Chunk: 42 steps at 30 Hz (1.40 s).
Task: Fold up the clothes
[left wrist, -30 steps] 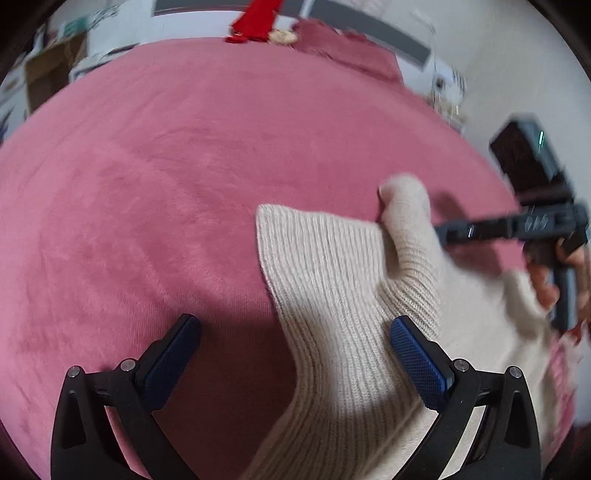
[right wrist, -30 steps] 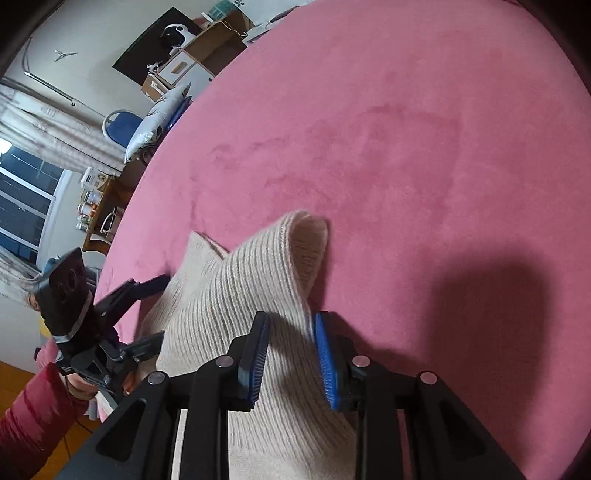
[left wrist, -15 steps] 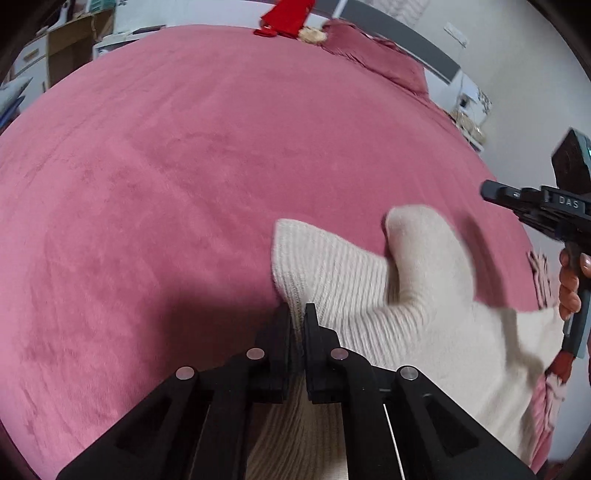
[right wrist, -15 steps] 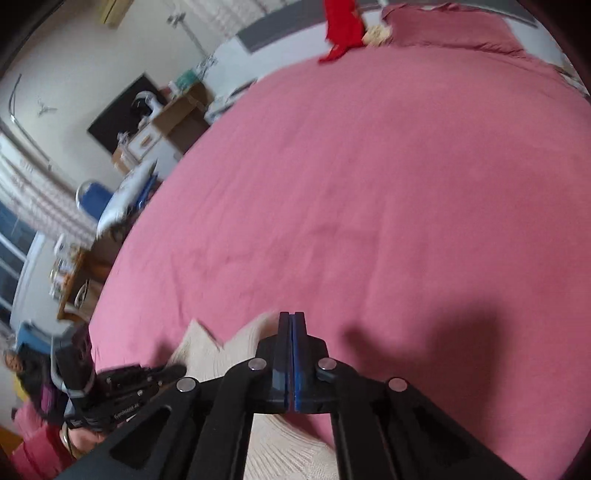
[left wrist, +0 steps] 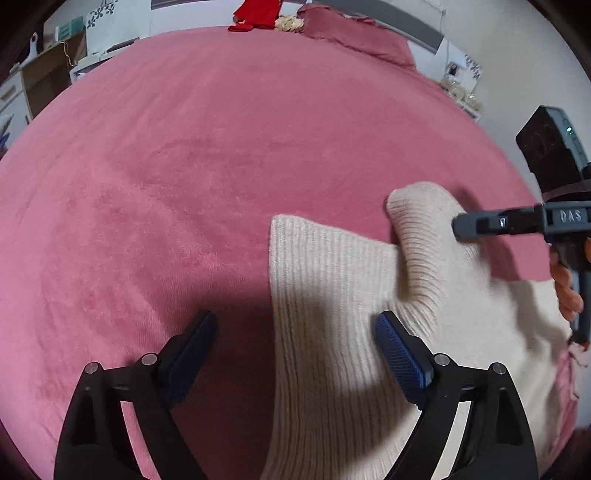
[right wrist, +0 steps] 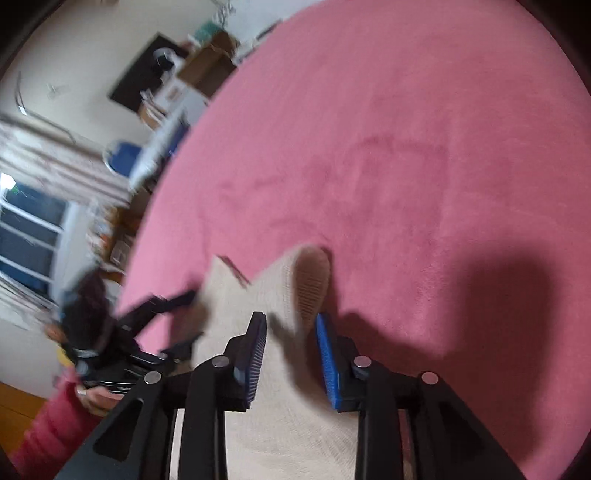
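Half a second ago both of my claws were pinched shut; now both stand spread again. On my left claw (left wrist: 295,347) the blue pads are wide apart, one over the bare pink bedspread (left wrist: 184,166), the other over the cream ribbed sweater (left wrist: 332,295), and nothing is gripped between them. On my right claw (right wrist: 290,356) the pads are parted more narrowly, with a raised fold of the sweater (right wrist: 295,295) rising between them; the view is blurred, so I cannot say whether either pad touches the knit.

From the left wrist the sweater lies along the near edge of the bed, toward the near right corner, with one flat ribbed end pointing inward and a rounded hump of knit beside it. My right claw (left wrist: 480,223) reaches in from the right, its tip at that hump, with my hand (left wrist: 567,284) on its handle.

At the far edge of the bed sit a red garment (left wrist: 255,13) and a pink pillow (left wrist: 354,35).
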Each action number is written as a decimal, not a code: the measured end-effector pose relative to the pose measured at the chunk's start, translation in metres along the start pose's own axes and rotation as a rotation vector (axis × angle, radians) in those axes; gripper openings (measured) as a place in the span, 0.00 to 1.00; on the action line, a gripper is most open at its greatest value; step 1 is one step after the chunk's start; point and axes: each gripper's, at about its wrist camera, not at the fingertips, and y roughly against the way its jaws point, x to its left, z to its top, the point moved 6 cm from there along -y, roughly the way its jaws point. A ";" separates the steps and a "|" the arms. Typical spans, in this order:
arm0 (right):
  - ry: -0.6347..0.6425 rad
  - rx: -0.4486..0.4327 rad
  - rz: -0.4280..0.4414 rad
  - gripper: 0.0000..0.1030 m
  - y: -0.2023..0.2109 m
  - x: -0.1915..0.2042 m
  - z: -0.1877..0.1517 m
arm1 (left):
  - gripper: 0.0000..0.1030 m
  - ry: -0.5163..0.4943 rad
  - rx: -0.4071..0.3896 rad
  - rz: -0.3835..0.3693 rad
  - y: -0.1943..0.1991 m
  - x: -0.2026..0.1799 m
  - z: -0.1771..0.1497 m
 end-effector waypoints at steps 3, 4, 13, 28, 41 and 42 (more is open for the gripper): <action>-0.037 0.041 0.008 0.17 -0.013 -0.001 -0.012 | 0.78 0.057 -0.051 0.036 0.003 0.010 -0.002; -0.049 0.030 0.008 0.08 -0.012 -0.002 -0.014 | 0.51 0.086 -0.070 0.052 0.006 0.016 -0.002; -0.125 -0.127 -0.068 0.04 0.039 -0.016 0.004 | 0.05 0.235 -0.024 -0.092 0.012 0.055 0.015; -0.256 -0.348 -0.368 0.14 0.071 -0.073 0.064 | 0.09 0.130 -0.130 0.248 0.011 0.068 0.084; -0.247 -0.438 -0.217 0.25 0.207 -0.076 -0.116 | 0.42 0.072 -0.217 -0.044 0.103 0.025 -0.057; -0.227 -0.422 -0.227 0.25 0.215 -0.072 -0.140 | 0.50 0.068 -0.215 -0.075 0.110 0.010 -0.069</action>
